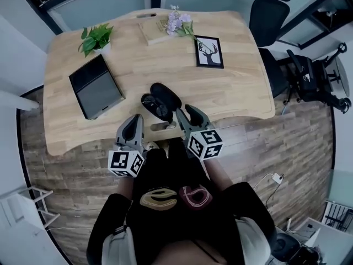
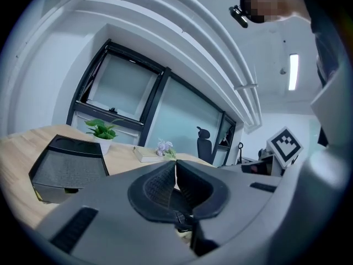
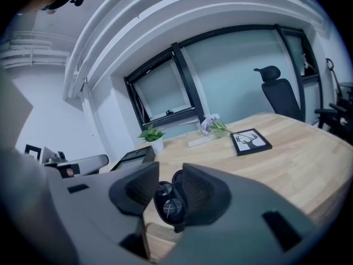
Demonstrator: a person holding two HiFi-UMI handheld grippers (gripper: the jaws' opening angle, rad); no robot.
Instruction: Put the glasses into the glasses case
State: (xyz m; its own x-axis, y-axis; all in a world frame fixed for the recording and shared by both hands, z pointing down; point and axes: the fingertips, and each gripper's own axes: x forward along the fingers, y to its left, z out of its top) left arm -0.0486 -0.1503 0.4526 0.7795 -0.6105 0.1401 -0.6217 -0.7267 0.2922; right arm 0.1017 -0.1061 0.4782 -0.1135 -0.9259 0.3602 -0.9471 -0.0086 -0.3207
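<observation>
A black glasses case (image 1: 166, 94) lies open near the table's front edge, with dark glasses (image 1: 153, 105) lying in it. My right gripper (image 1: 186, 115) hovers just right of the case and apart from it, open with nothing between its pads. In the right gripper view the case (image 3: 177, 182) and the glasses' lenses (image 3: 171, 207) show through the gap of the right gripper (image 3: 170, 165). My left gripper (image 1: 134, 123) hangs over the front edge, left of the case. Its jaws meet at the tips, so the left gripper (image 2: 175, 167) is shut on nothing.
A dark tablet-like slab (image 1: 96, 87) lies at the left of the wooden table (image 1: 237, 93), a potted plant (image 1: 96, 37) behind it. A book with lilac flowers (image 1: 168, 25) and a framed deer picture (image 1: 209, 52) sit at the back. An office chair (image 1: 270, 12) stands at the right.
</observation>
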